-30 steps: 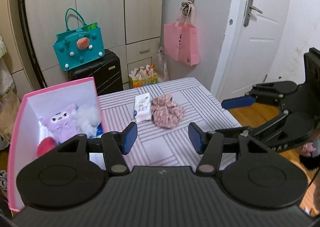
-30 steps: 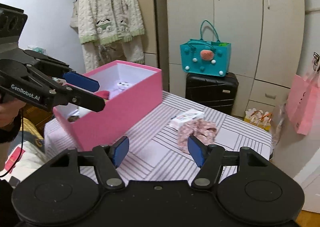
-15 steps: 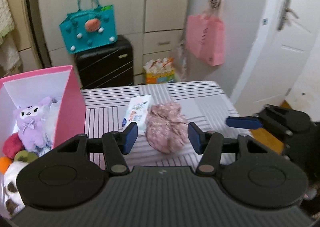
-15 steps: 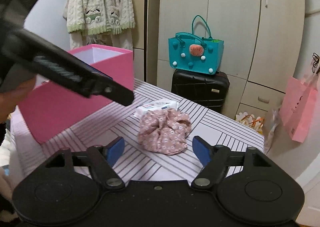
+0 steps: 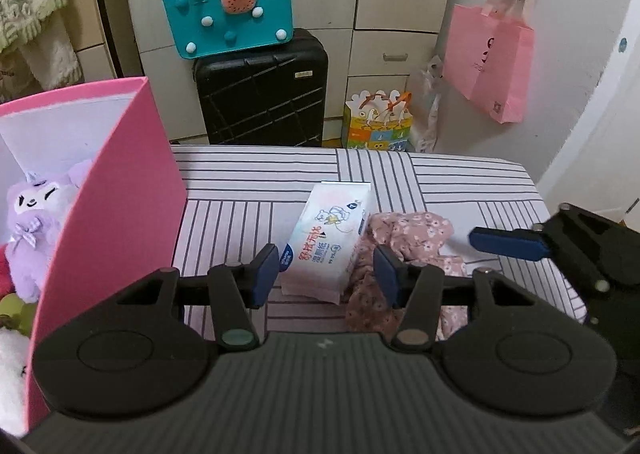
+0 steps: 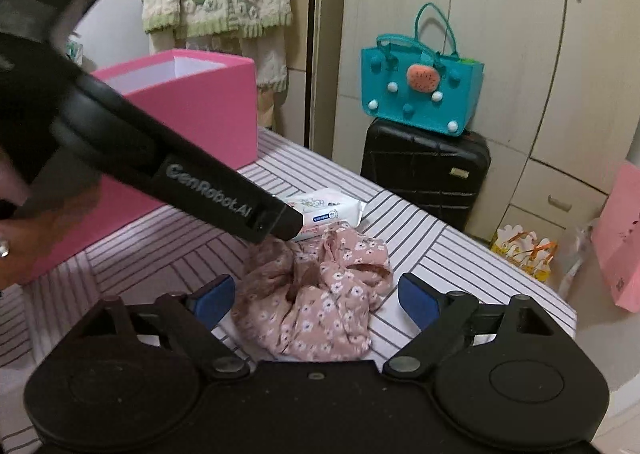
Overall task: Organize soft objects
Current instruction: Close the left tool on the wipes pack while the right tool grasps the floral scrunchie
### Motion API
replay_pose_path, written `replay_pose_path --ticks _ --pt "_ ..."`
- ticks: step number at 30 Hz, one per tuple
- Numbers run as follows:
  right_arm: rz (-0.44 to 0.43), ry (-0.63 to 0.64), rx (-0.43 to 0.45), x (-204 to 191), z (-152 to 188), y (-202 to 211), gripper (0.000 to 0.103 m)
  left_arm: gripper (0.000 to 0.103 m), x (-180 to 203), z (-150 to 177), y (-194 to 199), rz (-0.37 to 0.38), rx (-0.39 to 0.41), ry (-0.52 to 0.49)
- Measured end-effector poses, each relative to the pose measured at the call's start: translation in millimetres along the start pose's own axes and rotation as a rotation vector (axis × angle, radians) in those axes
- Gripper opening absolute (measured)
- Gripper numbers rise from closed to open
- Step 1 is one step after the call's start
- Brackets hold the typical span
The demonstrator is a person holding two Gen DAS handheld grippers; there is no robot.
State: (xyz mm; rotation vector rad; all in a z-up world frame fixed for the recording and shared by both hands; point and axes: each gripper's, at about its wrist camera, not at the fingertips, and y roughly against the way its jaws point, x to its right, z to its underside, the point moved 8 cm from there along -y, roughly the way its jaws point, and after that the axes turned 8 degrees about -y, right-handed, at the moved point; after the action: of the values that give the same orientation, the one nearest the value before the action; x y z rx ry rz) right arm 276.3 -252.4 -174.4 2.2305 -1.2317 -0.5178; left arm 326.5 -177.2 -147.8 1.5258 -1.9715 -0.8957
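Left gripper (image 5: 325, 269) and right gripper (image 6: 312, 296) hover low, jaws spread, empty; pink box (image 5: 120, 190) contains purple plush (image 5: 34, 222).

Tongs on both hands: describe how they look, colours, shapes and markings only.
Both tongs, left and right, are matte black with round disc joints, linked bars and small metal pivot pins. Each finger ends in a blue pad. The left body is ribbed; its side arm carries raised "GenRobot.AI" lettering. No cables or sleeves show.
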Motion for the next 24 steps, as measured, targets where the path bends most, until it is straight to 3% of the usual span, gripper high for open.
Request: replay_pose_path --ticks 6,13,17,24 --pt "-0.046 -0.009 -0.058 0.5 8.6 -16.7 0.087 0.051 0.0 2.8 -12.3 0.019 -0.021 0.024" --pt "-0.036 -0.043 -0.030 2.7 22.5 4.9 0.026 0.052 -6.8 0.3 -15.9 0.020 -0.013 0.061" --pt "0.034 -0.088 -0.017 12.8 30.9 20.7 0.021 0.053 -5.1 -1.1 -18.3 0.034 -0.016 0.056" --pt "0.044 -0.123 -0.021 23.5 37.9 36.8 0.021 0.054 -2.7 7.2 -30.5 0.028 -0.046 0.037"
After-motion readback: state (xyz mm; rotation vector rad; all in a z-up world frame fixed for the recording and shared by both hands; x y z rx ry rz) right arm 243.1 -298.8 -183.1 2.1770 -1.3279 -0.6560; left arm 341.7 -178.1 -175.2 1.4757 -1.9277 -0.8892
